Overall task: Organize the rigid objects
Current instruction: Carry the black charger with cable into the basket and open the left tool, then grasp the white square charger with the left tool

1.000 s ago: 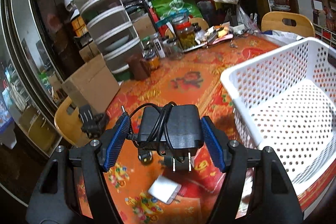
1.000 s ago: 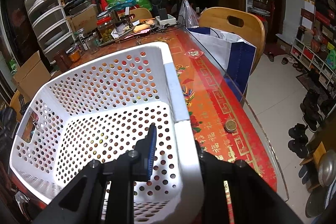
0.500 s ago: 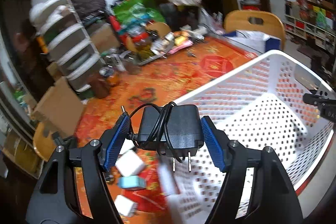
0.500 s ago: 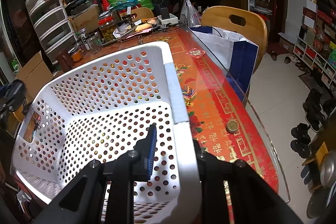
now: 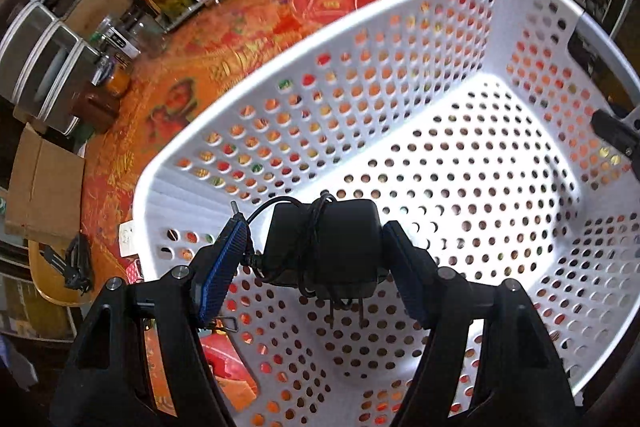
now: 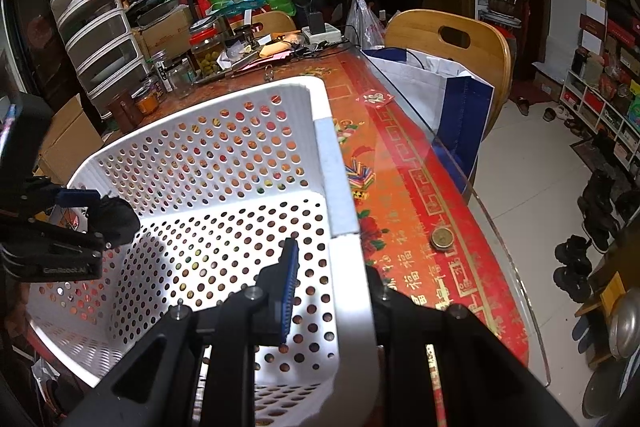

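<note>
A black power adapter (image 5: 324, 247) with its cord wound around it sits between the blue pads of my left gripper (image 5: 316, 239), which is shut on it, prongs pointing down. It hangs over the inside of the white perforated basket (image 5: 400, 5), near its left wall. In the right wrist view the left gripper (image 6: 100, 211) and the adapter (image 6: 118, 217) show above the basket's far left side. My right gripper (image 6: 334, 287) is shut on the basket's right rim (image 6: 332, 155), one finger inside and one outside. The basket holds nothing.
The basket stands on a table with a red patterned cloth (image 6: 404, 187). Jars (image 6: 206, 53), stacked plastic drawers (image 6: 100, 43) and a cardboard box (image 5: 44, 187) crowd the far end. A coin-like disc (image 6: 441, 239) lies right of the basket. A wooden chair (image 6: 452, 39) holds a bag.
My left gripper has swung from above the tablecloth to above the basket's interior and tilted further downward, still holding the adapter. The right gripper and the basket have stayed in place.
</note>
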`<state>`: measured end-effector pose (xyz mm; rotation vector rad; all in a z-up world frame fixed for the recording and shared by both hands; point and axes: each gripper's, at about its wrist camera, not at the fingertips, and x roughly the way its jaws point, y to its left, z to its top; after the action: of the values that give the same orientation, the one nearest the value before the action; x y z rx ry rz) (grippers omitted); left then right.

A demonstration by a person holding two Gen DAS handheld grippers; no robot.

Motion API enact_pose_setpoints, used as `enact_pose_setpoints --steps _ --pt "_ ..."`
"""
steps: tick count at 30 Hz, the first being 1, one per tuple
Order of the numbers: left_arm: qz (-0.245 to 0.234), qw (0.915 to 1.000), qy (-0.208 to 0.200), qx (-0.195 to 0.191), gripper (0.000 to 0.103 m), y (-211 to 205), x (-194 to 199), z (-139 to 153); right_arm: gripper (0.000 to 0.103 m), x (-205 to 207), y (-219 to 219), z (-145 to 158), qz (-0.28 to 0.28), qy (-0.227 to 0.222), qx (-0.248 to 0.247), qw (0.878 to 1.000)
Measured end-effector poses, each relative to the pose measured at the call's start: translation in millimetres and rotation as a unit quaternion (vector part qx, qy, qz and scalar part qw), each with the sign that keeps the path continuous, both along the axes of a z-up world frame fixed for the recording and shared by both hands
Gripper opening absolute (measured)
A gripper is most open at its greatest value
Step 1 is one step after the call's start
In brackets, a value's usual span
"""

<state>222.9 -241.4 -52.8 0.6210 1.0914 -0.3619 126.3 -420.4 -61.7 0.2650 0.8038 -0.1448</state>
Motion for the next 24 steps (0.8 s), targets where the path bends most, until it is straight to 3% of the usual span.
enact_pose_setpoints --steps 6,10,13,15,17,20,22,24 --pt "-0.004 0.9996 0.025 -0.011 0.069 2.3 11.8 -7.6 0.019 0.1 0.1 0.3 -0.001 0.001 0.0 1.0" --pt "-0.011 0.9993 -0.001 -0.036 0.097 14.3 5.7 4.5 0.019 0.6 0.4 -0.9 -0.002 0.007 -0.002 1.0" --pt "-0.007 0.9959 -0.04 -0.08 0.1 35.2 -10.0 27.7 0.019 2.6 1.0 -2.8 -0.003 0.013 -0.007 1.0" --pt "0.009 0.9894 -0.074 -0.125 0.1 67.1 -24.1 49.3 0.019 2.8 1.2 -3.4 -0.003 0.016 -0.008 1.0" --pt "0.045 0.9775 -0.122 -0.166 0.103 118.4 -39.0 70.4 0.019 4.0 1.4 -3.0 -0.004 0.019 -0.012 1.0" --pt "0.109 0.963 -0.166 -0.182 0.103 189.1 -48.9 75.6 0.019 5.3 2.3 -2.6 -0.006 0.022 -0.018 1.0" --pt "0.164 0.9544 -0.164 -0.188 0.103 237.0 -48.0 61.1 0.018 6.2 3.0 -2.5 -0.006 0.024 -0.022 0.999" --pt "0.209 0.9469 -0.134 -0.205 0.103 275.7 -42.6 36.2 0.016 7.3 4.0 -2.0 -0.006 0.025 -0.026 0.999"
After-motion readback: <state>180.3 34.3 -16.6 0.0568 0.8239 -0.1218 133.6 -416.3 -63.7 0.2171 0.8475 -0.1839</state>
